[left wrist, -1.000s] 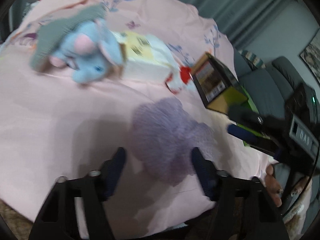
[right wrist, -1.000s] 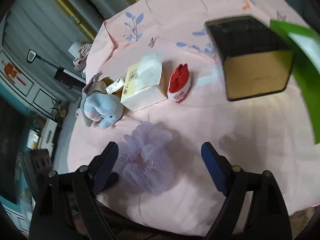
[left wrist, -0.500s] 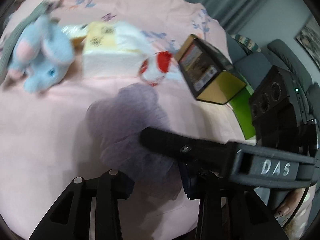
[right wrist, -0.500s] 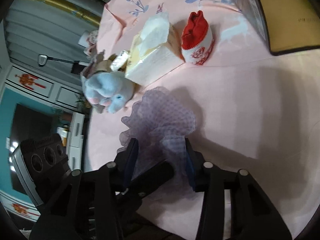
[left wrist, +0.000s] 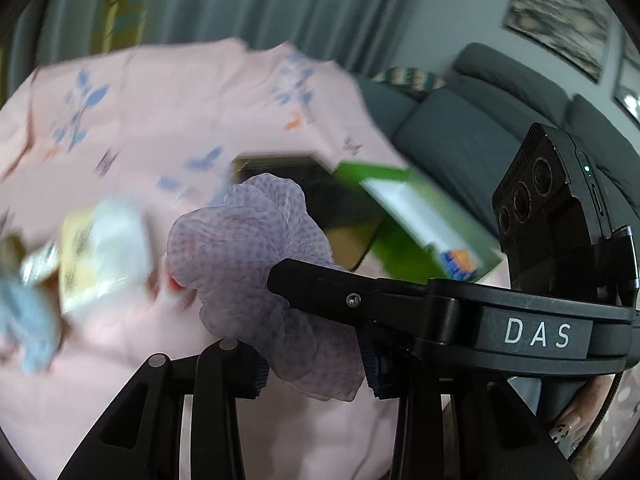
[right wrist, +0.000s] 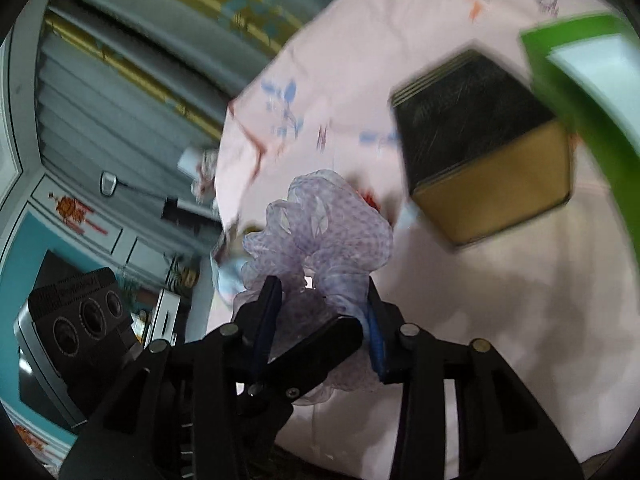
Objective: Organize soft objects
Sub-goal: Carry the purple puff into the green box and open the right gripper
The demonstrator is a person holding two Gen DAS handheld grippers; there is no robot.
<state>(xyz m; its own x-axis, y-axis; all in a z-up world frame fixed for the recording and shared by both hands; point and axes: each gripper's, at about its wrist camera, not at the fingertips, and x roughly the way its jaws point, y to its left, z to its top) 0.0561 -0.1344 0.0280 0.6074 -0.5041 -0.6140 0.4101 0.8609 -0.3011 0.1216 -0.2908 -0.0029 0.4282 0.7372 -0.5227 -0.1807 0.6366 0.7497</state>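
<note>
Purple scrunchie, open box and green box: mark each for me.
purple scrunchie (left wrist: 256,248), left wrist view, upper ruffle.
open box (right wrist: 472,120), right wrist view, dark interior.
green box (left wrist: 420,220), left wrist view, top face.

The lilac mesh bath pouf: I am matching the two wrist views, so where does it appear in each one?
Left wrist view: lilac mesh bath pouf at centre, held above the pink cloth.
Right wrist view: pouf at centre, just beyond the jaws.
Shared landmark: the black and gold box, behind the pouf in the left view, upper right in the right view.
</note>
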